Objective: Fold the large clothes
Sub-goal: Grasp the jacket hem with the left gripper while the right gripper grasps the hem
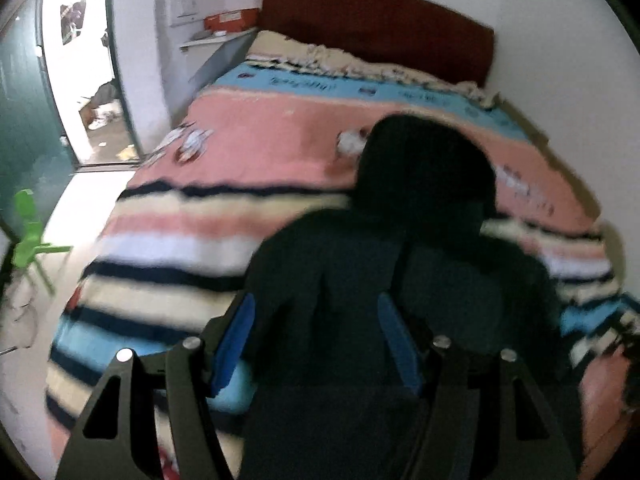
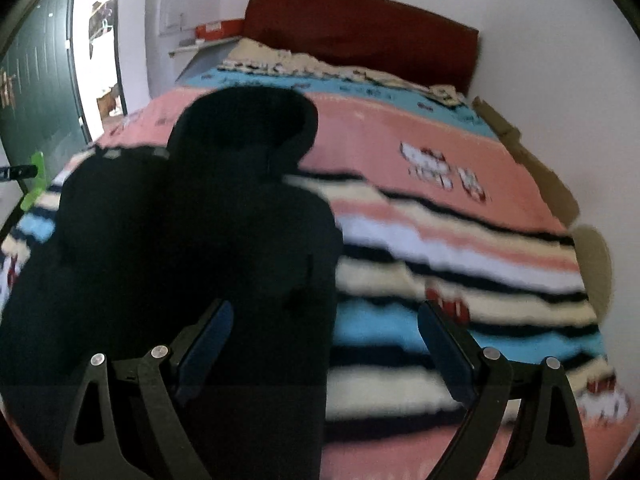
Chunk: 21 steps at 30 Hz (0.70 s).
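A black hooded garment (image 1: 400,264) lies flat on the striped bed blanket (image 1: 192,216), hood toward the headboard. In the left wrist view my left gripper (image 1: 316,304) hovers over the garment's lower body. Its blue pads (image 1: 232,344) stand apart and no cloth is pinched between them. In the right wrist view the same garment (image 2: 192,220) fills the left half. My right gripper (image 2: 326,308) is open wide over the garment's right edge, with its left finger above black cloth and its right finger above the blanket (image 2: 460,248). The picture is blurred.
A dark red headboard (image 1: 376,20) stands against the far wall. A wall runs close along the bed's right side. Left of the bed are a green plastic chair (image 1: 30,236), an open doorway (image 1: 80,80) and a shelf with an orange box (image 1: 230,20).
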### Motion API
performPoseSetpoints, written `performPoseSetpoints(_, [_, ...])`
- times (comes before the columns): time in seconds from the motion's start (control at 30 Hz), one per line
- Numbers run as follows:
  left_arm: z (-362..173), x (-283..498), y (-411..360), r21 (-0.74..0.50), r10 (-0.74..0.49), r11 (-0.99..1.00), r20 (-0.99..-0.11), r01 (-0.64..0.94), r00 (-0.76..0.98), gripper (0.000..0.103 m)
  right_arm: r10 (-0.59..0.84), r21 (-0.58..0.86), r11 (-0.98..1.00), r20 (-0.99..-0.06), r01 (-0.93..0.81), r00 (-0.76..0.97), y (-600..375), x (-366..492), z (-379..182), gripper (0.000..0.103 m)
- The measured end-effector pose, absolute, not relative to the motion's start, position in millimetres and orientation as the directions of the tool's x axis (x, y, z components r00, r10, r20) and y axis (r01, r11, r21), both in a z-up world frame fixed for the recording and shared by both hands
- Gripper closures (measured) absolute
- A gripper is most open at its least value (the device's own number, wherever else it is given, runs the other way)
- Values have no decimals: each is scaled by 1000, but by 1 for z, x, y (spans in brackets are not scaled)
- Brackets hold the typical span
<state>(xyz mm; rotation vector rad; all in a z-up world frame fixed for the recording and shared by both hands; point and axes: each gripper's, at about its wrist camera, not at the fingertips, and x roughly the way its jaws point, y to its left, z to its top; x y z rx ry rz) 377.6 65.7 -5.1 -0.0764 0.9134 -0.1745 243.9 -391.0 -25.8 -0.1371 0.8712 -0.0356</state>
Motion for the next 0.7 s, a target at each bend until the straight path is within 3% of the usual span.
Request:
performPoseSetpoints(0.2, [-5, 525, 34, -228, -275, 961, -769, 154, 577, 40, 0, -44, 998, -741, -49, 671, -401, 393, -13, 5])
performPoseSetpoints(0.4, [-52, 654, -16, -274, -333, 943, -782, 189, 527, 40, 88, 34, 995, -748, -95, 658, -403, 557, -53, 4])
performPoseSetpoints(0.7, [-137, 746, -58, -425, -474, 881, -769, 210, 430, 39, 189, 118, 981, -776, -156, 602, -385, 697, -132, 4])
